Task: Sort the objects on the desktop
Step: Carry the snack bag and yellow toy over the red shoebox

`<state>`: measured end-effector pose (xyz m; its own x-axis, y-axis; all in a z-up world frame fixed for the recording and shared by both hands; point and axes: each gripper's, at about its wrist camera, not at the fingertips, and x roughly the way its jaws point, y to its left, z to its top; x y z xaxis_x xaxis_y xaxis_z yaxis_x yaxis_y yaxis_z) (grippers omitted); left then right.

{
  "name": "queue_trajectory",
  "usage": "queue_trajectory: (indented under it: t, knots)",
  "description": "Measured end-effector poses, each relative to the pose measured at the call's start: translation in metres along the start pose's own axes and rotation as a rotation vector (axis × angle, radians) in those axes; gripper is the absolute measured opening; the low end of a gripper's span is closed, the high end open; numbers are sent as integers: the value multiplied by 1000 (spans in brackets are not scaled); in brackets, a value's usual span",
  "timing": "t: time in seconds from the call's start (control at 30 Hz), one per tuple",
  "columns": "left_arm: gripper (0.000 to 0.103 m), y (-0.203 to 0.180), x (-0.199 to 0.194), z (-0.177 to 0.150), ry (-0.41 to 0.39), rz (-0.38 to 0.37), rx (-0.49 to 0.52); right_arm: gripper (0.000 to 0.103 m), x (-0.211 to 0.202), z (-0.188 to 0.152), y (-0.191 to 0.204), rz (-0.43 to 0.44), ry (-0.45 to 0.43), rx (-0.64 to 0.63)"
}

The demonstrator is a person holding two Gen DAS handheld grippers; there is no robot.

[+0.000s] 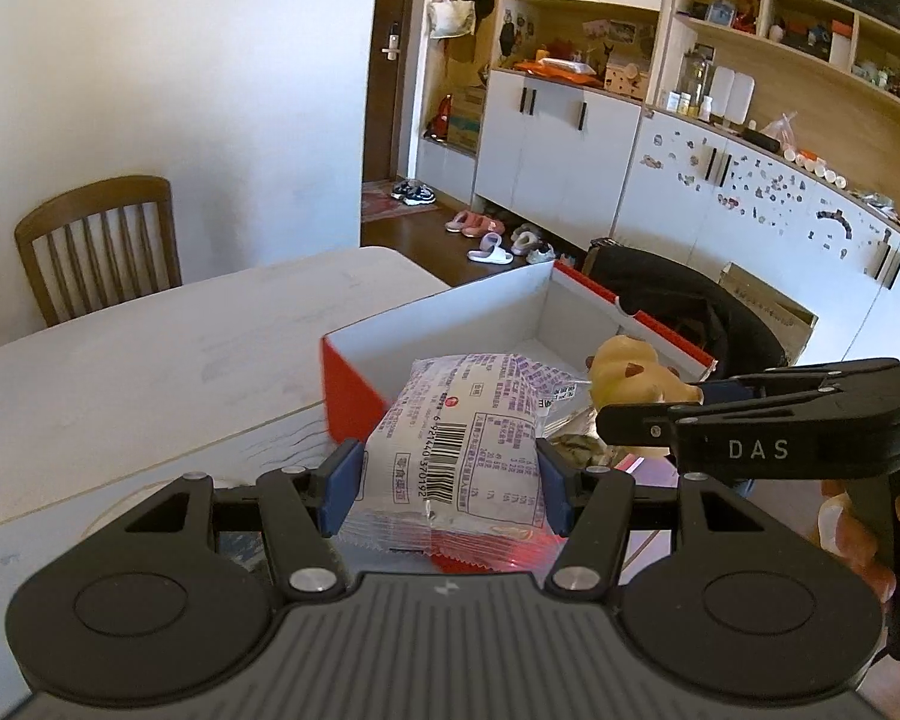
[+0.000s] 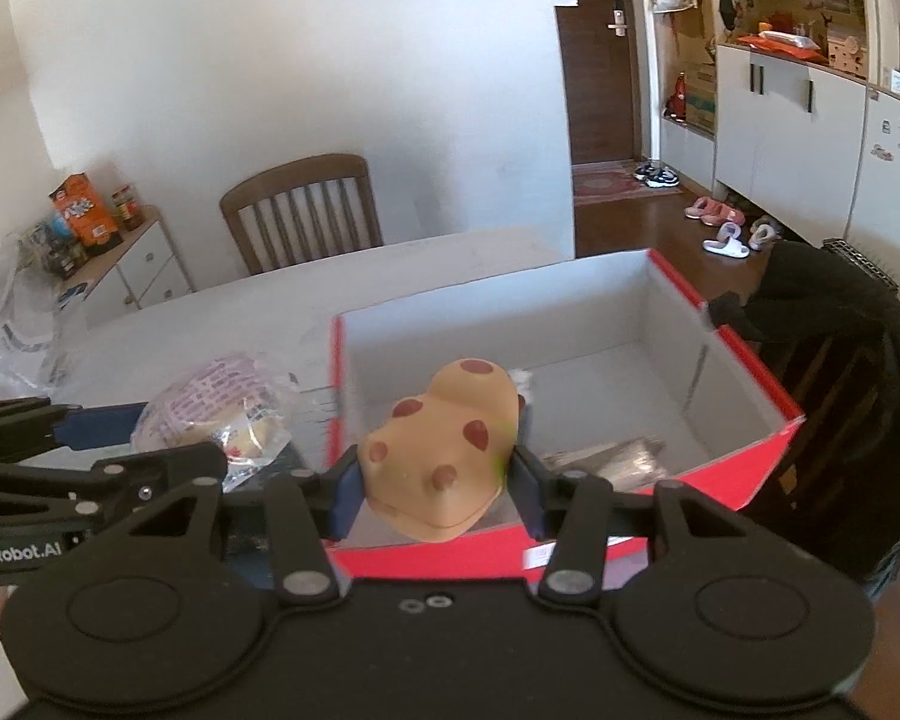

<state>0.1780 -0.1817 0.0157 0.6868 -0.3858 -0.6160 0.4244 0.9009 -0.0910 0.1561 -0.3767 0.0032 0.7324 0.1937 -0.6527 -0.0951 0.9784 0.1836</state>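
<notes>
Left tool is clamping a light, crinkly, slippery snack pack at mid-body; right tool is pinching a soft spotted toy by its sides, box just ahead.

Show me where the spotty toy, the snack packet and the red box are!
spotty toy (image 2: pixel 444 450), right wrist view, on its tan back between the spots.
snack packet (image 1: pixel 456 450), left wrist view, on the barcode side.
red box (image 2: pixel 744 474), right wrist view, on its red outer wall.

Crinkly snack packet held aloft, spotted tan toy over red box
</notes>
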Motion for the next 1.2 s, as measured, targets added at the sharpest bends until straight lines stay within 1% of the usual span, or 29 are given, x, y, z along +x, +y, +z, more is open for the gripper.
queue_trajectory:
  t: [0.23,0.3,0.5,0.67,0.8,0.93,1.2]
  knots:
    - [59,-22,30,15,12,15,41,50,11,12,-36,-21,3,8]
    - [59,-27,39,18,18,20,55,50,18,17,-44,-13,11,7]
    - [59,-41,68,25,41,46,104,50,41,25,-64,-37,18,7]
    - [59,-48,93,27,72,77,130,50,66,29,-74,-56,39,-14]
    - [59,-51,113,27,107,99,139,50,88,31,-81,-71,76,2]
    - [59,-54,132,30,140,122,139,50,109,31,-84,-74,115,-11]
    - [59,-59,154,32,183,153,150,50,143,37,-84,-79,178,-24]
